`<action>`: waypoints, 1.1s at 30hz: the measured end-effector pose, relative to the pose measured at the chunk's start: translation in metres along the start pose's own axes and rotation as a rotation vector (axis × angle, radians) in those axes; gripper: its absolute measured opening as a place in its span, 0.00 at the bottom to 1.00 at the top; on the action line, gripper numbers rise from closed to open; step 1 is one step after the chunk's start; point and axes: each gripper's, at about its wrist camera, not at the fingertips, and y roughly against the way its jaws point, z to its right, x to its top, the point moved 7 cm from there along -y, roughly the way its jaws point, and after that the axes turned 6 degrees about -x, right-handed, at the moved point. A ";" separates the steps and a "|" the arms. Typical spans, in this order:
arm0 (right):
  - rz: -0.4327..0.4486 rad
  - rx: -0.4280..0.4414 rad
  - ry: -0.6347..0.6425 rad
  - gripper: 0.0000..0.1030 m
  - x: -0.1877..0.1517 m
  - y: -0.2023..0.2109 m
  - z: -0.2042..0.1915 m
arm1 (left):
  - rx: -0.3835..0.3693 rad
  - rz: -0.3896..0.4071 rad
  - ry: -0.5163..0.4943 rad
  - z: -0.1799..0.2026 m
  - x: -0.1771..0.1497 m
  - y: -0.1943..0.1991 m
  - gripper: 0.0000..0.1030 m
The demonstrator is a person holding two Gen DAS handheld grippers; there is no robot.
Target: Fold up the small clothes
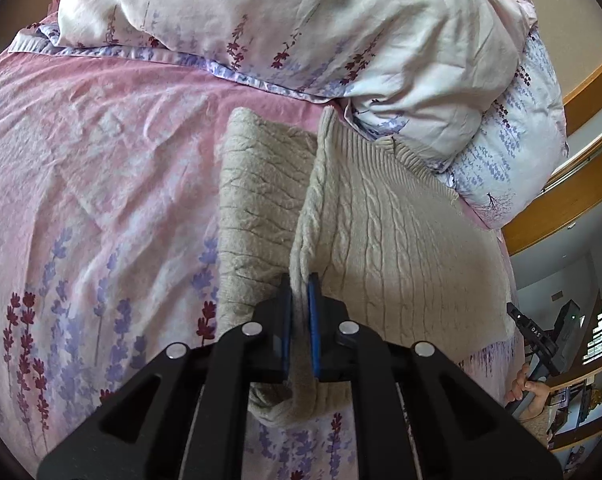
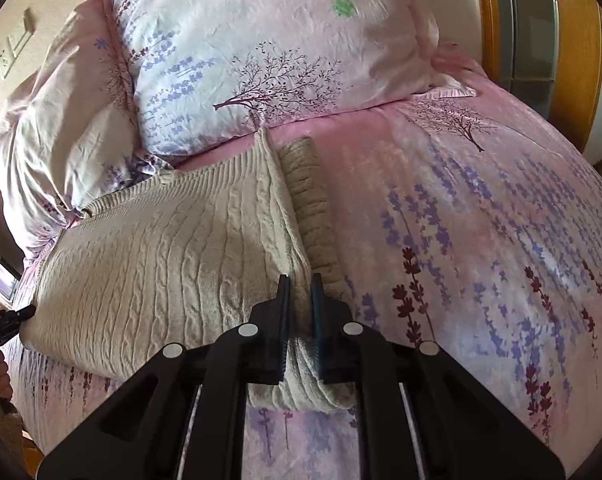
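A cream cable-knit sweater (image 1: pixel 401 232) lies on the pink floral bedsheet (image 1: pixel 101 160). In the left wrist view my left gripper (image 1: pixel 301 286) is shut on a raised fold of the knit, with a darker beige part (image 1: pixel 257 200) lying flat to its left. The right wrist view shows the sweater (image 2: pixel 161 260) spread to the left. There my right gripper (image 2: pixel 300 286) is shut on its lifted right edge, beside the beige part (image 2: pixel 313 208). Each view catches the other gripper at its edge: right gripper (image 1: pixel 517 314), left gripper (image 2: pixel 25 313).
A bunched floral duvet (image 1: pixel 261 20) and a pillow (image 2: pixel 269 64) lie just beyond the sweater. A wooden bed frame (image 2: pixel 485 20) stands at the far right. A hand (image 1: pixel 535 392) holds the other gripper's handle. Bare sheet (image 2: pixel 481 240) stretches to the right.
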 end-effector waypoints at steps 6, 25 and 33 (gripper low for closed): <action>0.021 -0.030 0.001 0.34 0.012 0.008 -0.004 | 0.031 0.063 -0.031 0.008 0.006 0.020 0.36; -0.088 0.055 0.391 0.52 -0.006 -0.039 -0.147 | 0.139 0.012 -0.281 0.062 -0.011 -0.037 0.56; -0.081 0.079 0.354 0.63 -0.003 -0.032 -0.145 | 0.028 0.107 -0.124 0.039 0.008 0.015 0.64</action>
